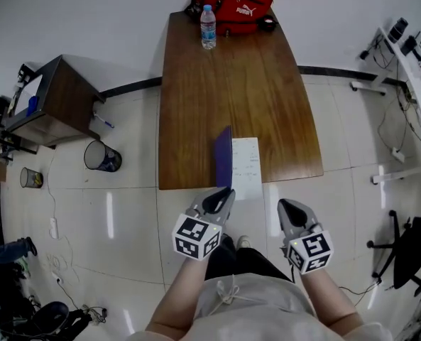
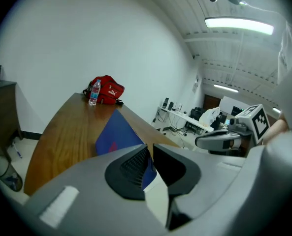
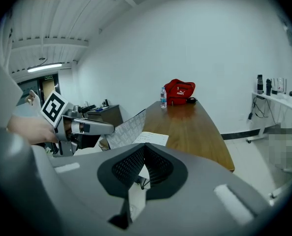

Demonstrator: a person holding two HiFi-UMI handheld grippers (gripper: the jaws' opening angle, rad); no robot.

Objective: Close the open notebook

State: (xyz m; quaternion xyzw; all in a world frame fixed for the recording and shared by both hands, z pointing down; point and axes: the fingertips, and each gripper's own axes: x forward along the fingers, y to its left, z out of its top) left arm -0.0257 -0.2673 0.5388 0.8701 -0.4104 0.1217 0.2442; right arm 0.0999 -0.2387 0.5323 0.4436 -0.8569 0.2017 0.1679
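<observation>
The notebook (image 1: 244,168) lies at the 6 o'clock edge of the wooden table (image 1: 196,98), its white page flat and its blue cover (image 1: 223,156) standing upright along the page's 9 o'clock side. The person's 2 forearms reach toward 12 o'clock, both tools tipped slightly downward. The left gripper (image 1: 220,197) noses up to the cover's 6 o'clock corner, jaws a narrow slit apart with blue showing in the slit; I can't tell whether the pads bite. The right gripper (image 1: 290,209) hangs off the table at the notebook's 4 o'clock, jaws pressed together on nothing. A water bottle (image 1: 208,27) and red Puma bag (image 1: 237,2) sit at the table's 12 o'clock end.
</observation>
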